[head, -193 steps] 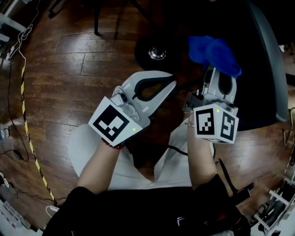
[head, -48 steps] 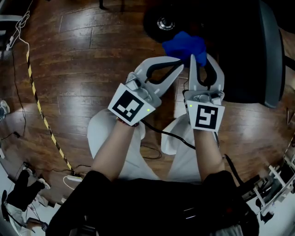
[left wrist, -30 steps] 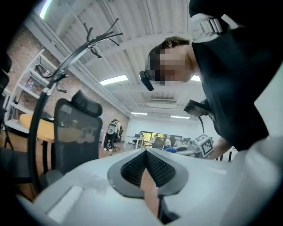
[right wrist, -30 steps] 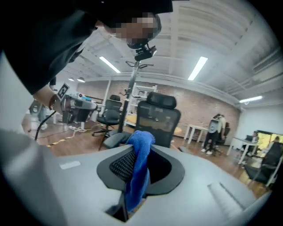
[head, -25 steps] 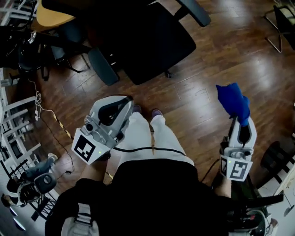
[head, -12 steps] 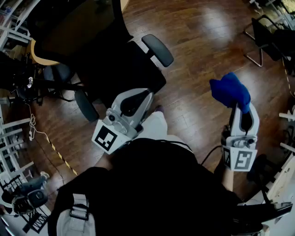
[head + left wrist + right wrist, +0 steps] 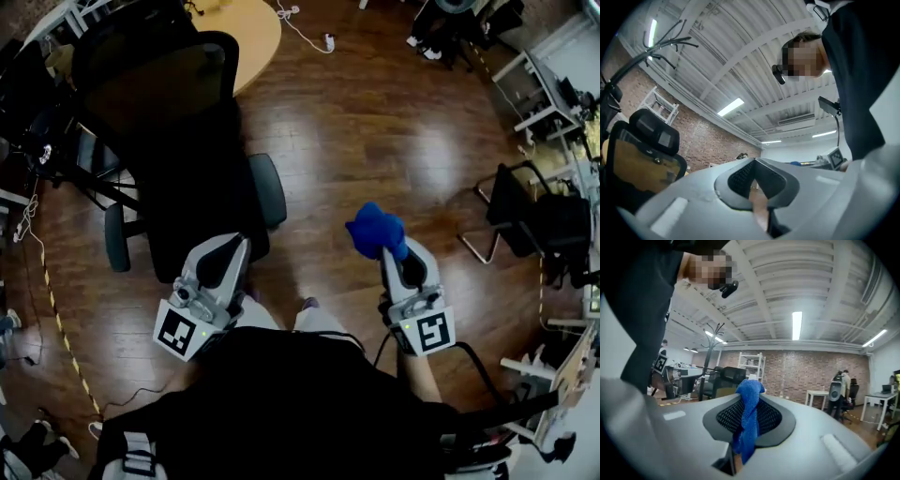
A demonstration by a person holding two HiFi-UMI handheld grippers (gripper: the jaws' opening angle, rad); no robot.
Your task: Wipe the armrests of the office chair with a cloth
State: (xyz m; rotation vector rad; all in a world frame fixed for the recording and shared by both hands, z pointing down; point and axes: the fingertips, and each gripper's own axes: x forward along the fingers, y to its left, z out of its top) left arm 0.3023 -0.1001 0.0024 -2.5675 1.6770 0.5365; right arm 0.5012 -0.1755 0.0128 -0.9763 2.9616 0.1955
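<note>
Your right gripper (image 7: 391,255) clamps the blue cloth (image 7: 375,231), likely limp and light, best held bunched. Your left gripper (image 7: 233,247), jaws together and empty, has the armrest (image 7: 269,189) at one o'clock.

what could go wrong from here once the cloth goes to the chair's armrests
The blue cloth is pinched only by a narrow fold in the right claw, so dragging it along an armrest might pull it free. The office chair stands on smooth wooden floor; pressing on it may make it turn or roll away.
</note>
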